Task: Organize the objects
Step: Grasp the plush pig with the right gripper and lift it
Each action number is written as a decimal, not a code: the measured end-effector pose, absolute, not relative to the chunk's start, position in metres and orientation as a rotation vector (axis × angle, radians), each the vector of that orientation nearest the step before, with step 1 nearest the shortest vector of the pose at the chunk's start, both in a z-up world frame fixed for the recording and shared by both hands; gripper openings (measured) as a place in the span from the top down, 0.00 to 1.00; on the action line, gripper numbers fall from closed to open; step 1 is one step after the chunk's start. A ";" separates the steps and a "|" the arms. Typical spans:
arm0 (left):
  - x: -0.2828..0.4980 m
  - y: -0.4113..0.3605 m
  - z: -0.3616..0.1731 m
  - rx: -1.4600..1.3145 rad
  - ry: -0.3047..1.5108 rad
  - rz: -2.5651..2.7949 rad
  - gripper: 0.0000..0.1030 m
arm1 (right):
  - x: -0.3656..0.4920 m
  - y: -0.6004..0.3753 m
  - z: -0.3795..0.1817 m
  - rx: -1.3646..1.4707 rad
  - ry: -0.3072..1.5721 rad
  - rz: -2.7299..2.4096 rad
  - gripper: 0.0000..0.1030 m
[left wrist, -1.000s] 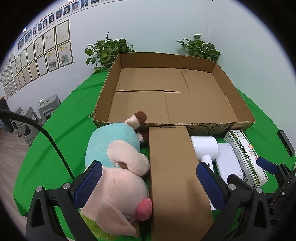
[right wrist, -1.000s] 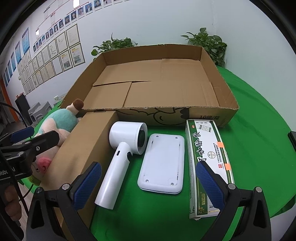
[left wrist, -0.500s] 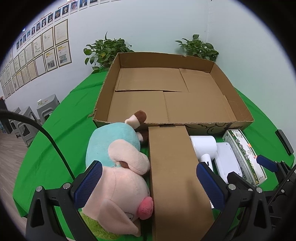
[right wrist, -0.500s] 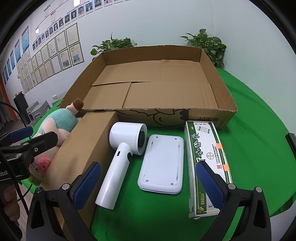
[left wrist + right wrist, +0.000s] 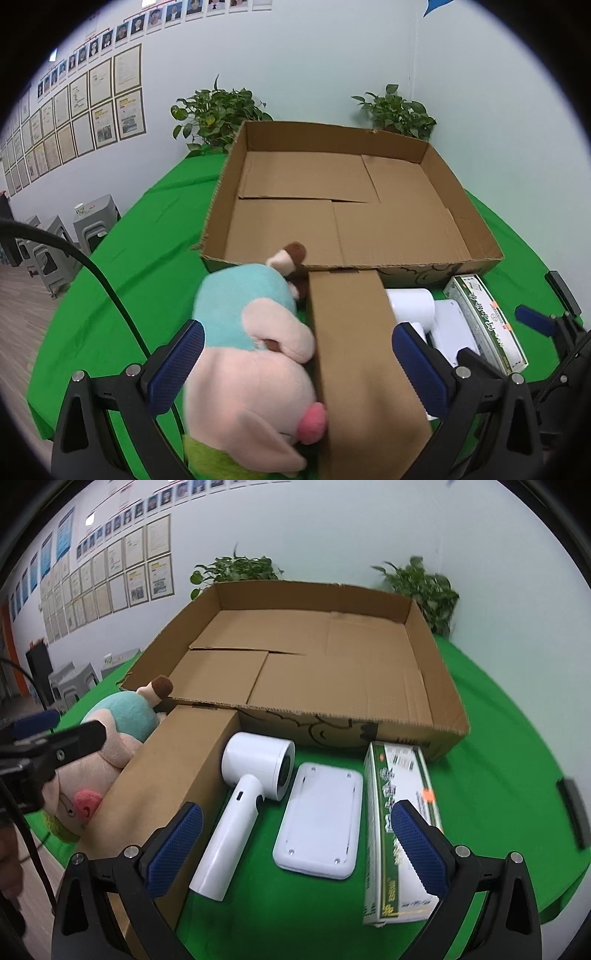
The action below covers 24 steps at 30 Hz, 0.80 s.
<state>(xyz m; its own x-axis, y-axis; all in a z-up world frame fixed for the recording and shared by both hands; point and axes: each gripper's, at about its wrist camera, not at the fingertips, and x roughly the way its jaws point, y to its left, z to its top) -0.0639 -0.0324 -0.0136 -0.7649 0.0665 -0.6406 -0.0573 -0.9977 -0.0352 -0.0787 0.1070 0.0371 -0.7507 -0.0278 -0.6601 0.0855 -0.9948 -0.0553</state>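
A large shallow cardboard box (image 5: 347, 206) (image 5: 314, 657) lies open at the back of the green table with nothing in it. In front of it lie a pink and teal plush toy (image 5: 251, 354) (image 5: 110, 734), a long brown carton (image 5: 354, 354) (image 5: 166, 782), a white hair dryer (image 5: 251, 797) (image 5: 410, 306), a flat white device (image 5: 321, 816) and a green and white packet (image 5: 399, 830) (image 5: 484, 321). My left gripper (image 5: 295, 365) hangs open above the plush and carton. My right gripper (image 5: 295, 845) is open over the dryer, device and packet.
Two potted plants (image 5: 221, 114) (image 5: 399, 114) stand behind the box against the wall. Framed papers (image 5: 92, 103) cover the left wall. Grey stools (image 5: 92, 225) stand on the floor to the left. A dark flat object (image 5: 572, 812) lies near the table's right edge.
Both grippers have shifted slightly, the right view now blurred and closer to the dryer and packet. Nothing on the table has moved and both stay open.
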 end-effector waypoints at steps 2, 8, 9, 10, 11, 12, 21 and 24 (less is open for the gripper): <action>-0.063 -0.041 -0.011 -1.033 -0.001 2.871 0.01 | -0.080 0.103 0.042 1.069 0.170 -2.880 0.00; -0.056 -0.070 -0.011 -1.043 -0.057 2.836 0.01 | -0.077 0.073 0.070 0.903 0.385 -2.832 0.00; -0.055 -0.076 -0.014 -1.058 -0.074 2.827 0.01 | -0.075 0.065 0.077 0.859 0.433 -2.808 0.00; -0.055 -0.080 -0.016 -1.071 -0.081 2.826 0.01 | -0.074 0.057 0.082 0.819 0.476 -2.787 0.00; -0.054 -0.086 -0.019 -1.089 -0.094 2.826 0.01 | -0.071 0.048 0.088 0.770 0.522 -2.758 0.00; -0.053 -0.090 -0.022 -1.101 -0.109 2.820 0.01 | -0.069 0.038 0.094 0.726 0.556 -2.720 0.00; -0.046 -0.129 -0.062 -1.194 -0.379 2.618 0.02 | -0.082 -0.018 0.102 0.746 0.324 -2.325 0.00; -0.046 -0.128 -0.072 -1.187 -0.403 2.546 0.05 | -0.100 -0.018 0.093 0.840 0.215 -2.308 0.00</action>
